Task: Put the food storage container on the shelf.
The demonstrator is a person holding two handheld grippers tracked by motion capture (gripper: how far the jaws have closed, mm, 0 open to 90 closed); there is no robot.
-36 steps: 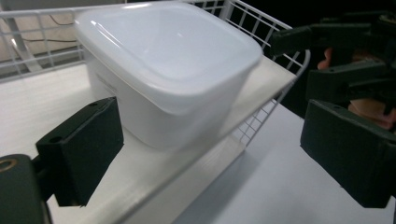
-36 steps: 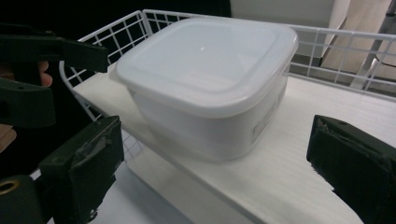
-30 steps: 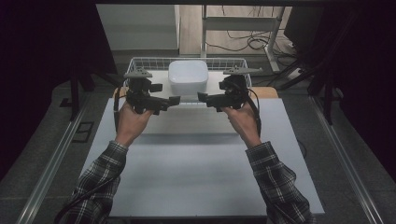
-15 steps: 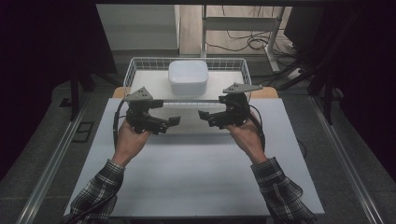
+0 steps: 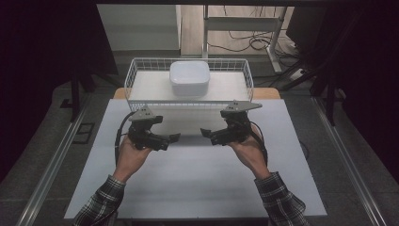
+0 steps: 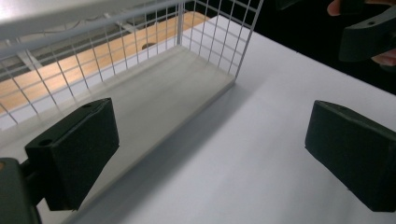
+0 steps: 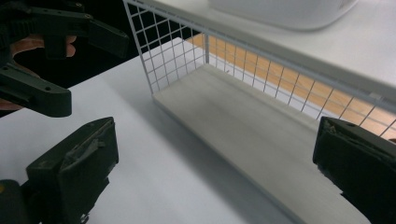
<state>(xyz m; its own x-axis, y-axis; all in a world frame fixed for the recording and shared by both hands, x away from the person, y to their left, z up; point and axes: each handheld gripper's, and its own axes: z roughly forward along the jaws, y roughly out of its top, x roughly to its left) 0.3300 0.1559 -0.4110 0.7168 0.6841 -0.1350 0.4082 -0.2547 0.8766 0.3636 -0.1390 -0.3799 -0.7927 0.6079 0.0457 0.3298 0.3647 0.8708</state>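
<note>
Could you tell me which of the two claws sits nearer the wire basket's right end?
The right claw: it hovers open below the wire basket toward its right end, while the left claw, also open, sits toward the left end.

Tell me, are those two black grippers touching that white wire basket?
Apart. The high view shows the left gripper and right gripper over bare white tabletop, short of the wire basket.

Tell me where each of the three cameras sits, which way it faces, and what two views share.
High view: above the person's side, facing forward and down on the white table; both forearms, left gripper, right gripper.
Left gripper view: along its open jaws toward the wire basket; right gripper beyond.
Right gripper view: along its open jaws toward the basket; white container.
Shared: the basket's near wall.
</note>
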